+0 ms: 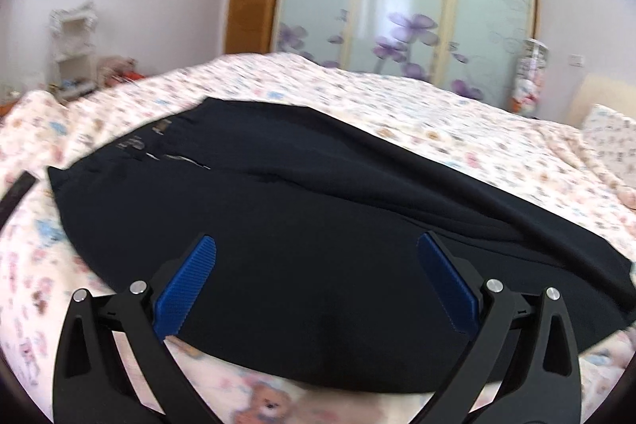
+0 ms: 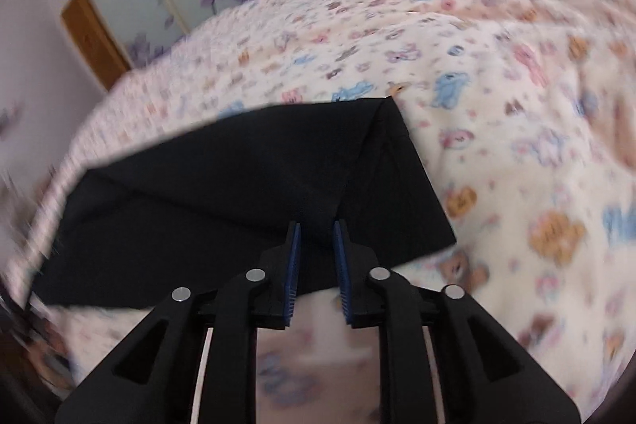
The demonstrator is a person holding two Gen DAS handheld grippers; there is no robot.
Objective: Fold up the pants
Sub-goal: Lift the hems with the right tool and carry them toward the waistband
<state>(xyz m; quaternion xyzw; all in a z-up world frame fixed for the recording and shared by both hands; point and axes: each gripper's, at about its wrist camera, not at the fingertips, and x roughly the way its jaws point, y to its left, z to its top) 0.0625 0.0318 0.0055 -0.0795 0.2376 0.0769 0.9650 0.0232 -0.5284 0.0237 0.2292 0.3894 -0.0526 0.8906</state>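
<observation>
On bed point(image 1: 397, 98), pants point(image 1: 278, 209) under open left gripper point(image 1: 316, 245)

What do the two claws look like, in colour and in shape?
The left claw and the right claw look alike: black, angular linkage arms with triangular cut-outs, round silver pivot pins, and two flat fingers lined with ribbed blue pads. No cables, markings or sleeves show.

Black forked left tool point(image 1: 316, 245) and right tool point(image 2: 317, 227), ribbed blue pads, silver pivot screws.
</observation>
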